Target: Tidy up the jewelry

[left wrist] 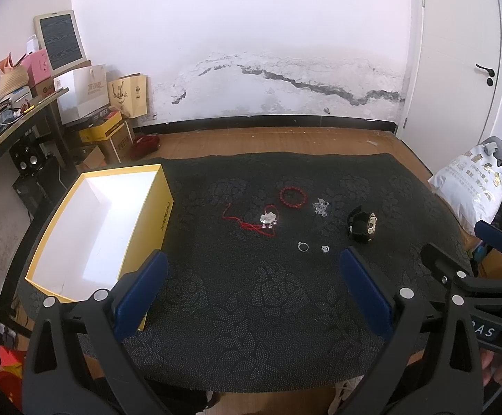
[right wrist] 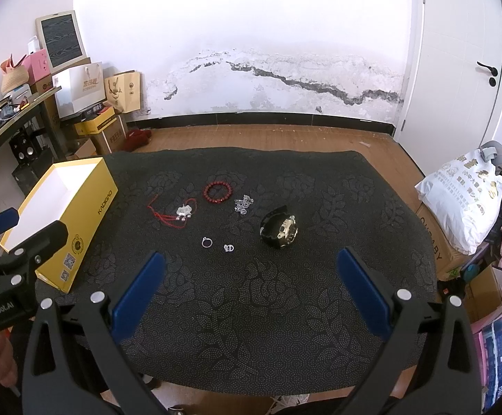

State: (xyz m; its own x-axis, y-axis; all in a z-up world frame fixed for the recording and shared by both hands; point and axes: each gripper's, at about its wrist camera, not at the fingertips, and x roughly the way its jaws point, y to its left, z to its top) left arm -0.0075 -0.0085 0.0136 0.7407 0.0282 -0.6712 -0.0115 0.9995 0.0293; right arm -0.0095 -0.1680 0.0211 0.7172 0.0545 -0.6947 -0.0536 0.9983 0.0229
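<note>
Both wrist views are aimed forward and downward over the near edge of the dark-clothed worktop toward the cracked wall. Left view sits further left; the worktop, yellow box and wall are shared.

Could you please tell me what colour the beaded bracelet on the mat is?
The beaded bracelet is red; the right wrist view shows it best.

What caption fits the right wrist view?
Open right gripper hovers over a black cloth holding a watch, red bracelet, rings and pendants, with an empty yellow box at left.
</note>
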